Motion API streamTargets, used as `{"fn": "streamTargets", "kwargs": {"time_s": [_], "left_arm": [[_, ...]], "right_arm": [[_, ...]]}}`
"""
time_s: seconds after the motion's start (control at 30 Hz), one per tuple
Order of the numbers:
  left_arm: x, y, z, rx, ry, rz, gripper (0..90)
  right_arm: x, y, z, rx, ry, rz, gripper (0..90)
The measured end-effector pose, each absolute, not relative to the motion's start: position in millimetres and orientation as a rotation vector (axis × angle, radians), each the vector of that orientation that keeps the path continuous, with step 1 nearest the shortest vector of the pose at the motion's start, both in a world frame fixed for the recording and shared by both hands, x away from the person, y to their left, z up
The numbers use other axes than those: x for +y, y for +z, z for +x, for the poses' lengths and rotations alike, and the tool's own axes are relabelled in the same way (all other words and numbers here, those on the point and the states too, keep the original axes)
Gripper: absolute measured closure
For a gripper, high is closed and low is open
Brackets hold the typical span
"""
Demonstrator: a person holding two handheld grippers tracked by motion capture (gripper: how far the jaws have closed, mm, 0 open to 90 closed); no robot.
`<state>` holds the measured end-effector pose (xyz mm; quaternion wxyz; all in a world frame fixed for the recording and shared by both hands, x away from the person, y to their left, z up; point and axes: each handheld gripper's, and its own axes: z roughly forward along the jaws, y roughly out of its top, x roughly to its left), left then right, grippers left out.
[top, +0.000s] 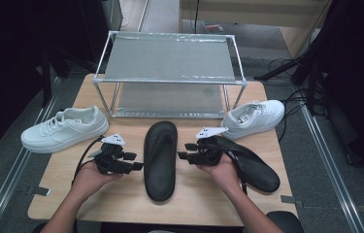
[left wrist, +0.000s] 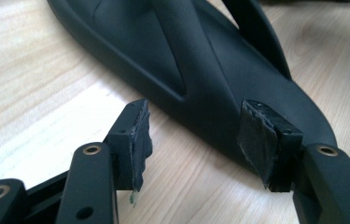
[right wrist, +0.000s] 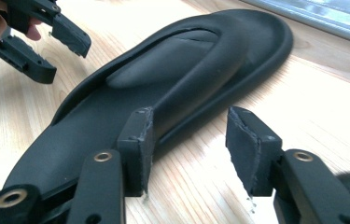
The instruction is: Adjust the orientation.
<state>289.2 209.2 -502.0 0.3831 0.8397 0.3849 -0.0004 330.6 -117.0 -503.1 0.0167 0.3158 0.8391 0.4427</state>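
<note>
Black flip-flop, flanked, ungripped.
Left gripper (top: 132, 161) and right gripper (top: 185, 151) jaws spread, pinching nothing, either side of flip-flop (top: 160, 159) lying mid-desk (top: 121, 194) toward front edge; likely poised for a two-sided lift toward rack (top: 170, 77) at back edge.

A lab-like recording room: a wooden table (top: 121, 204) among dark stands, floor cables (top: 293, 104) and floor rails (top: 330, 160).
</note>
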Motion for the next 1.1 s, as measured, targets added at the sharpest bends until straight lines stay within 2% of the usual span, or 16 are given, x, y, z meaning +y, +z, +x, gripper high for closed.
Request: {"fn": "streamTargets", "kwargs": {"time_s": [0.3,1.1], "left_arm": [[198,-499,298,0.943,0.002,2.165,40.0],[187,-495,313,0.908,0.014,2.165,40.1]], "right_arm": [[-133,-500,325,2.571,1.383,1.005,50.1],[-162,-498,313,2.486,1.389,1.018,47.3]]}}
